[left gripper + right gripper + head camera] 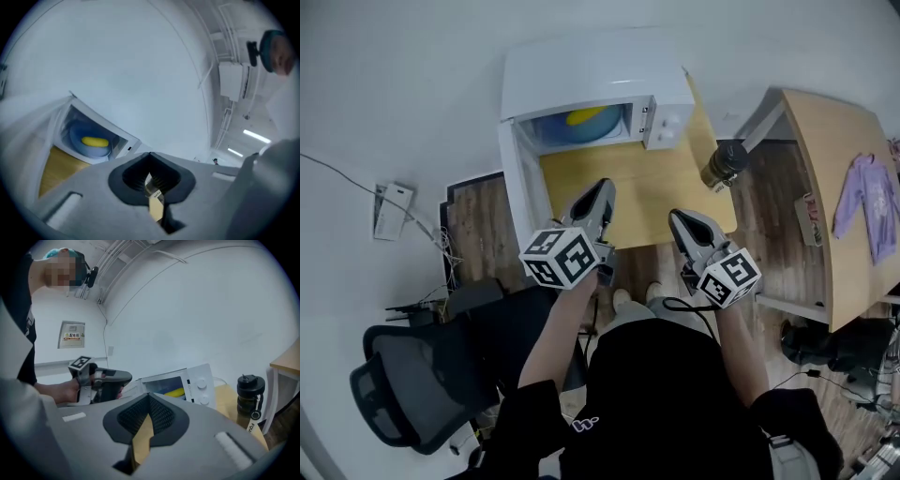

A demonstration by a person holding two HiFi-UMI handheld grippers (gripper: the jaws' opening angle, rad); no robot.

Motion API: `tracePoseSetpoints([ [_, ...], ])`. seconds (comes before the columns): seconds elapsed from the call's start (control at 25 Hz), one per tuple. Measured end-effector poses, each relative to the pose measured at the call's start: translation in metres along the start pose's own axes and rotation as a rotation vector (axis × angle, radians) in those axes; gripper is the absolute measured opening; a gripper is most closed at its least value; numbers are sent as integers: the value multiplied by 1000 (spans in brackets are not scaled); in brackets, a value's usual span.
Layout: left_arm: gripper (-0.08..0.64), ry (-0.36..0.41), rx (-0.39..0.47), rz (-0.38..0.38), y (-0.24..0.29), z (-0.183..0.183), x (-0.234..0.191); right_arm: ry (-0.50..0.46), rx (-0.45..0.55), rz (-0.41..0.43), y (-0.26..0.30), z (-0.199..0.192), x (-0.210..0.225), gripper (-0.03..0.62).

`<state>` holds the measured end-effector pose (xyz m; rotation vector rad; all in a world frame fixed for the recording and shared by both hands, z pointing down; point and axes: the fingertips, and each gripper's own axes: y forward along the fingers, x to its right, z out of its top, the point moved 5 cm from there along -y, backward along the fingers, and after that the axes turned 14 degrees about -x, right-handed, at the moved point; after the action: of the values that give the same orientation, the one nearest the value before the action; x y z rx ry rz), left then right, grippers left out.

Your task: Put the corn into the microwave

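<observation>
White walls, wood floor, and a light wooden table (656, 187) against the far wall. A white microwave (591, 80) sits at the table's far left end, its door (517, 173) swung open to the left. A black bottle (722, 166) stands on the table to the right of the microwave, apart from it.

Corn (586, 116) lies inside the microwave on a blue plate (551, 131). The placing looks done; door not yet closed.

Left gripper (603, 187) and right gripper (680, 218) are held up over the table's near edge, side by side and well short of the microwave. Each has its jaws pressed together with nothing between them.

Handling, my guess: the corn is light, stiff and rounded, smooth enough to roll or slip. Best taken across the middle, jaws square to its length. A hold near one end would likely let it pivot.

Hard to make out: from above, only part of the corn shows under the microwave's top edge. It is too small to tell kernels from husk, or real from plastic. The rest of the cavity is hidden.
</observation>
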<state>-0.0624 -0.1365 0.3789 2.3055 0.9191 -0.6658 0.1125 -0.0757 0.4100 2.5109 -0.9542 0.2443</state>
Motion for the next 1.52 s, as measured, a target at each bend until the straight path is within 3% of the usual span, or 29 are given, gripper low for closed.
tracePoseSetpoints([
  [0.28,2,327,84,278,-59,0,53,-60,62,-1,17,27,-25,6],
  [0.48,2,379,163,410,-87,-2,56,-132,106,-53,16,41,-39,6],
  [0.56,2,372,179,444,-92,-9,53,-149,107,-84,16,41,-42,6],
  [0.76,2,235,229,438,-105,-25,50,-148,73,-110,14,31,-43,6],
  [1.52,2,205,173,381,-88,-42,43,-133,65,-181,-2,21,-28,6],
])
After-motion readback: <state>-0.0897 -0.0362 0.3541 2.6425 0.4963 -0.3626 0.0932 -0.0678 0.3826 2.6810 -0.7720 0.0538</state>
